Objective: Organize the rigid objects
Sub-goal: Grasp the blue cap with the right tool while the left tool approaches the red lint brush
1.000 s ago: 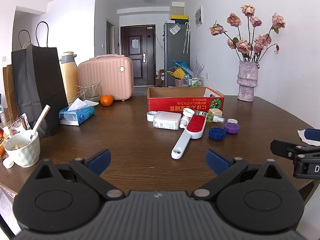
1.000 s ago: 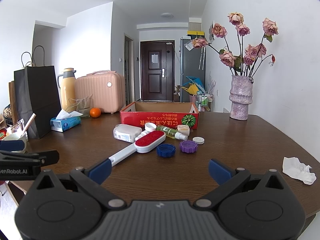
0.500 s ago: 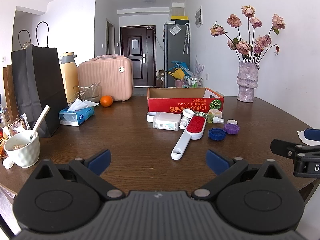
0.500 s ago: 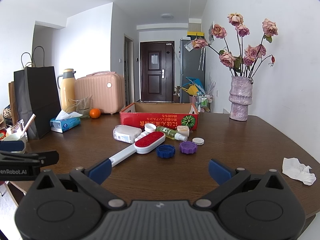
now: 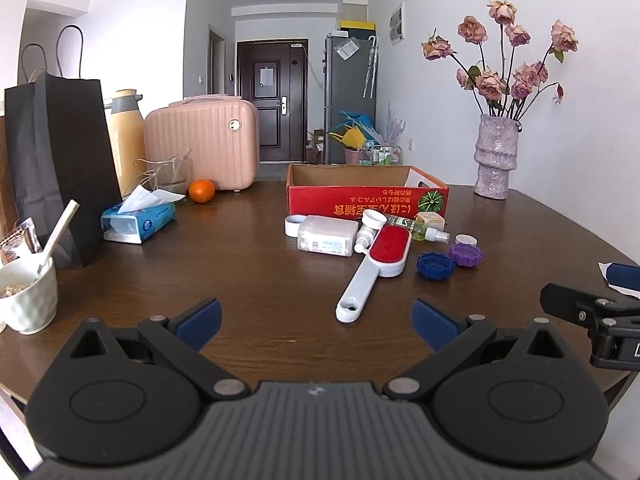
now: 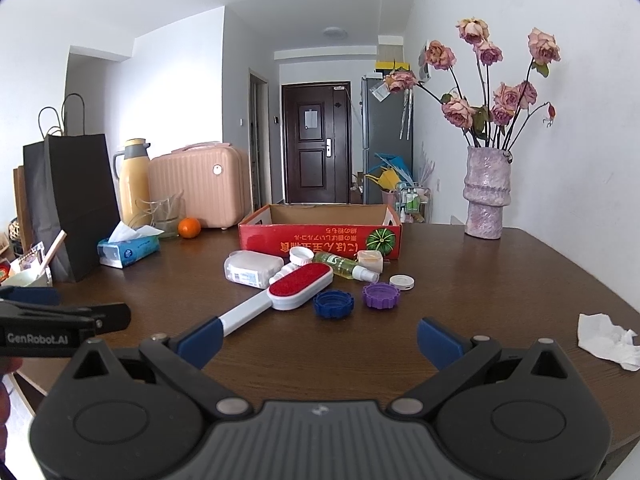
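Note:
A white lint brush with a red pad lies on the brown table in front of an open red cardboard box. Around the brush lie a white rectangular container, a small spray bottle, a blue cap, a purple cap and a white lid. My left gripper and right gripper both stand open near the table's front edge, well short of the objects, with nothing between their fingers.
Along the left stand a black paper bag, a yellow thermos, a pink case, an orange, a tissue pack and a white bowl with a spoon. A flower vase stands back right; crumpled tissue lies right.

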The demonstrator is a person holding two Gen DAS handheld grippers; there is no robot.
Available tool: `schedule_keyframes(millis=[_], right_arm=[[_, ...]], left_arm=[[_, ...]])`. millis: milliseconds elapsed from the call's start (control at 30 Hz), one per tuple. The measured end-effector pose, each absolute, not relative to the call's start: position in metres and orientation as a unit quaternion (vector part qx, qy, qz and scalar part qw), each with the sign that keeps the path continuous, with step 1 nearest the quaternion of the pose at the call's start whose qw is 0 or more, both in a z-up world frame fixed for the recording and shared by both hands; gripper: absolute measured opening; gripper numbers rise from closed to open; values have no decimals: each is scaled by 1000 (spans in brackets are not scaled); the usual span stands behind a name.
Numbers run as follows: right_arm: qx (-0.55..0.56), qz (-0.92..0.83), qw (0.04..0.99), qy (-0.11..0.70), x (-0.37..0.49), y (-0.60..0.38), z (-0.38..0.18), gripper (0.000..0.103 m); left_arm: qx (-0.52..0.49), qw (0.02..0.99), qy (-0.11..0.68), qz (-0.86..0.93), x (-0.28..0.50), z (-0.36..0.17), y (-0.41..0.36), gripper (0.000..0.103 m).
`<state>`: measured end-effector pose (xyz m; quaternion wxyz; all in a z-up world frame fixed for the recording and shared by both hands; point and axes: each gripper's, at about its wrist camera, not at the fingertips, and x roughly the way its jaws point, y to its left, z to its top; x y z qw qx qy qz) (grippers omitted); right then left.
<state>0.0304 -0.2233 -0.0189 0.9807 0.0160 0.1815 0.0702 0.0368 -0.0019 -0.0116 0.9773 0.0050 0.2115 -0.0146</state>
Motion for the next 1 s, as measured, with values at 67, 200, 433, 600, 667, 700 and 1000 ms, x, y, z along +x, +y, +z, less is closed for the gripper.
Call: schedule_keyframes(millis=[67, 200, 433, 600, 667, 700, 1000], right_arm=[[19, 71, 981, 182, 36, -225, -19, 103], [22, 70, 980, 183, 48, -227, -21, 103], [21, 69, 979, 189, 75, -228, -25, 103], [23, 63, 978, 197, 96, -231, -28, 103], [26, 59, 978, 197, 104, -233, -28, 103], [29, 60, 978, 198, 109, -234, -28, 103], [33, 62, 974, 216, 155, -236, -33, 103]], left_arm=[[7, 977, 212, -15, 44, -11, -3, 103], [7, 976, 216, -17, 59, -11, -5, 103], [7, 972, 235, -22, 91, -16, -8, 103], [3, 969, 245, -23, 113, -16, -8, 103], [3, 968, 248, -25, 122, -16, -9, 103], [2, 968, 249, -27, 126, -16, -9, 103], [7, 963, 267, -33, 168, -18, -13, 103]])
